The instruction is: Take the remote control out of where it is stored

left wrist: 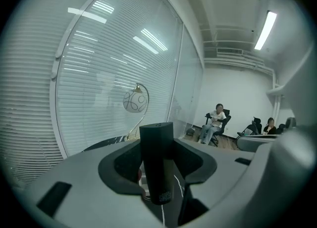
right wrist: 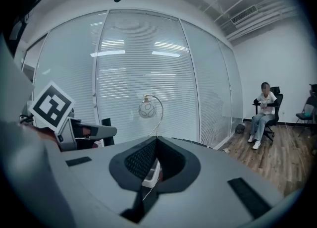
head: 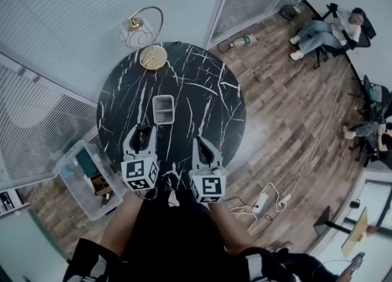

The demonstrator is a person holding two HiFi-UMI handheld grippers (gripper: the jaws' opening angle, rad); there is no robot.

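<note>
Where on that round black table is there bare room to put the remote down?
The right side of the table, from grey box to rim, is bare, as is the far part right of the gold lamp. Crowded: the near edge, by the left claw holding the remote and the right claw.

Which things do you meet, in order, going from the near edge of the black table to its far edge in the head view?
left gripper holding the black remote control → grey storage tray → gold lamp
</note>
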